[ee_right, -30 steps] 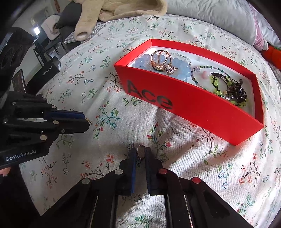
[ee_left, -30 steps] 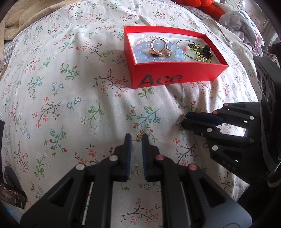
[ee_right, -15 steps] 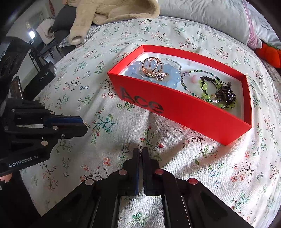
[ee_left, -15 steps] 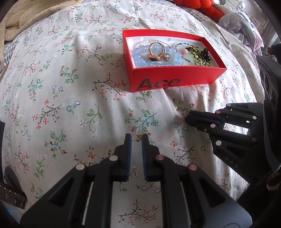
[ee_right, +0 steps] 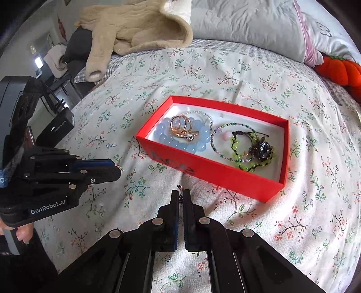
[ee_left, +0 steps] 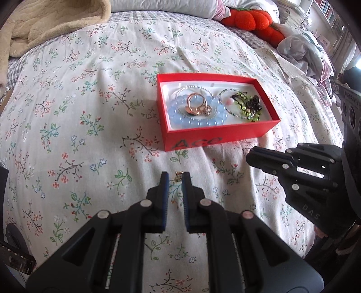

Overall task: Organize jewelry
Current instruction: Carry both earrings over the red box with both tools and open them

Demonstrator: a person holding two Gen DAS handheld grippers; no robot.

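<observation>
A red box (ee_left: 216,137) marked "Ace" lies on the floral bedspread and holds a blue bead bracelet (ee_left: 196,121), gold rings (ee_left: 196,104) and green and dark beaded pieces (ee_left: 248,106). It also shows in the right wrist view (ee_right: 214,171). My left gripper (ee_left: 175,178) is shut on a small gold jewelry piece (ee_left: 178,175), held above the bed in front of the box. My right gripper (ee_right: 180,196) is shut on a small chain piece (ee_right: 180,190), to the right of the left one (ee_left: 255,155).
A beige fleece garment (ee_right: 140,29) and pillows (ee_right: 248,27) lie at the bed's far end. An orange plush (ee_left: 248,20) sits at the far right. A black box (ee_right: 56,128) stands off the bed's left side.
Both grippers have risen and pulled back from the bedspread with their pieces; the box now looks farther away. The right gripper closed tighter on the chain.
</observation>
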